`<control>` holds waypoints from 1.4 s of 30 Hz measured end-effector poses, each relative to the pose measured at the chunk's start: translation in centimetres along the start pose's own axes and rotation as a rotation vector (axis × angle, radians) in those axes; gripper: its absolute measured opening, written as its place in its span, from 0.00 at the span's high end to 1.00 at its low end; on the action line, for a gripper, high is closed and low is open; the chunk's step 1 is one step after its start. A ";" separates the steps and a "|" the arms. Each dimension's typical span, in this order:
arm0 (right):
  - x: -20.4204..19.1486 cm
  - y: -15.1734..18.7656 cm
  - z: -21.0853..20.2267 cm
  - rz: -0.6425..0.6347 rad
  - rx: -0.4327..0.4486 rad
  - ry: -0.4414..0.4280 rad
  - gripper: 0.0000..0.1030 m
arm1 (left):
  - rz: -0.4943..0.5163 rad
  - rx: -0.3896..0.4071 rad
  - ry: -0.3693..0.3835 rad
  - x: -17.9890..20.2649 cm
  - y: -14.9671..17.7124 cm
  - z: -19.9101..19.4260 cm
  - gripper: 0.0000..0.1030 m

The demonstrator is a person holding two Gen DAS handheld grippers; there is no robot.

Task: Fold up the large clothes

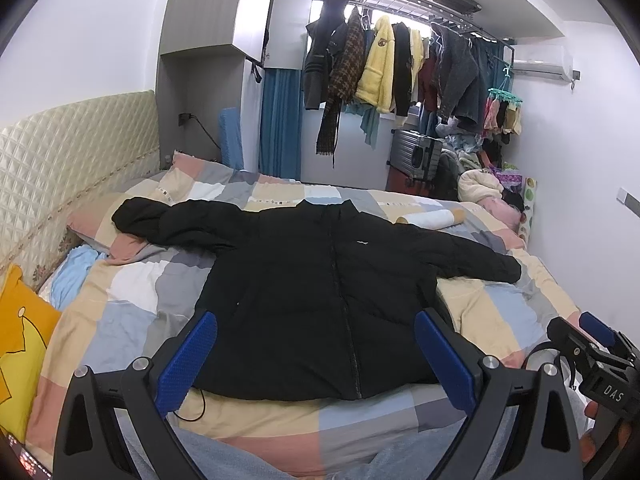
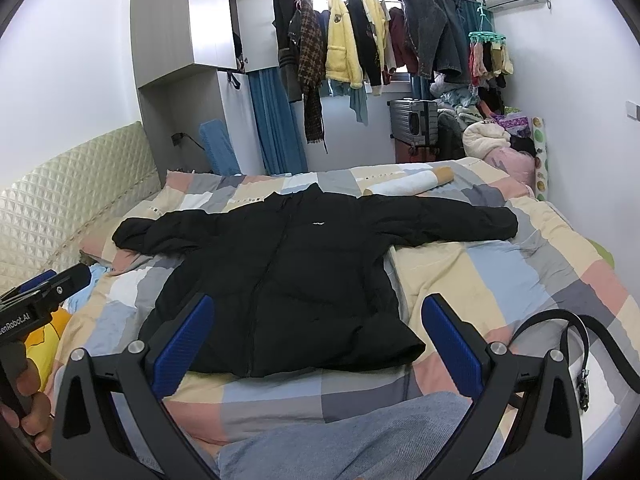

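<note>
Black jacket (image 1: pixel 320 292) lies flat, front up and zipped, sleeves spread, on the bed (image 1: pixel 120 292). Judged puffy, soft, light, likely slippery; best pinched at a cuff or hem corner. Left tongs (image 1: pixel 316 356) and right tongs (image 2: pixel 318 340) both spread wide, empty, hovering near the hem. Quilt rumpled; clothes rack (image 2: pixel 360 40) behind.

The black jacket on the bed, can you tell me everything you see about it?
The black jacket is puffy, like a padded winter coat. It lies flat, front up, on the patchwork quilt, with both sleeves spread out sideways. A zipper runs down the middle and looks closed. There is a stand-up collar at the far end and a tiny white logo on the chest. It is not folded yet. Only the quilt touches it; both grippers hover near its hem with jaws open.
</note>
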State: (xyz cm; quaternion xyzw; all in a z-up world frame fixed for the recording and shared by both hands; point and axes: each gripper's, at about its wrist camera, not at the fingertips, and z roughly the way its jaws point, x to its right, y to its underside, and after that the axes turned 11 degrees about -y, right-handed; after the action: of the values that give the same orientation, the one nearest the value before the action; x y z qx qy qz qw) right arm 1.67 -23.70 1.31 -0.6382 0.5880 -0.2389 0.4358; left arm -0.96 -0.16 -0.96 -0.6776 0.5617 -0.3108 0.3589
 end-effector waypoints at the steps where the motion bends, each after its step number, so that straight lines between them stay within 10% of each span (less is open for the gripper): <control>1: 0.0 0.0 0.0 0.001 0.000 0.000 0.00 | -0.002 0.000 -0.001 0.1 0.1 -0.1 0.03; 19: 2.4 -3.6 1.5 0.018 0.032 -0.009 0.00 | 0.024 0.003 0.005 1.6 -3.4 2.8 0.03; 33: 10.3 -11.1 7.0 0.040 0.190 0.109 0.00 | 0.064 0.192 0.050 2.7 -9.9 8.9 0.03; 42: 16.8 -14.1 14.7 -0.029 0.119 0.187 0.00 | 0.025 0.096 0.040 2.2 -7.5 17.2 0.03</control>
State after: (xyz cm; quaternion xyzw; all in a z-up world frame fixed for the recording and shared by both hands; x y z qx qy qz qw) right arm 24.57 -36.74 2.16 -0.5945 0.6017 -0.3380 0.4127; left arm 17.60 0.90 -4.12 -0.6464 0.5615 -0.3462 0.3835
